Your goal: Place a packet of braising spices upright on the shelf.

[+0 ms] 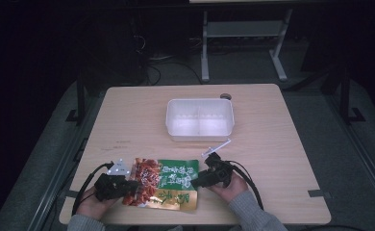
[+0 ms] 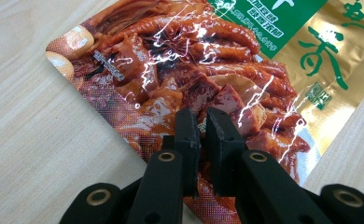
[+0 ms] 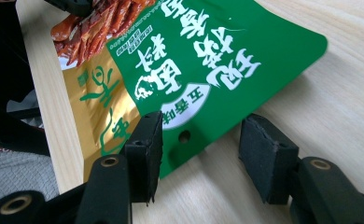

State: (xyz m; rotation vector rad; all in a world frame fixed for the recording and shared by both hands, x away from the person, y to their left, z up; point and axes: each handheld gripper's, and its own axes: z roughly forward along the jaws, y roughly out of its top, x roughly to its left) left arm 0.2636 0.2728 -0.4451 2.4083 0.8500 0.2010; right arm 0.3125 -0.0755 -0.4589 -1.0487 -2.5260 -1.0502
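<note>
Two grippers: left (image 2: 202, 122) clamps snack pouch (image 2: 208, 60), right (image 3: 201, 140) spread.

The snack pouch (image 1: 164, 183) lies flat near the table's front edge. It is glossy foil, printed with red braised meat at its left end. The rest is green and gold with white lettering, its right end lifted slightly

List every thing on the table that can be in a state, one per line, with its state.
Snack pouch: lying flat on the table, looks sealed, green end lifted slightly.
Left tongs: shut on the pouch's red end.
Right tongs: open, straddling the pouch's green edge, not yet closed.
White container: lid off, upright, nothing inside.
Small white stick: lying loose beside the container, untouched.
</note>
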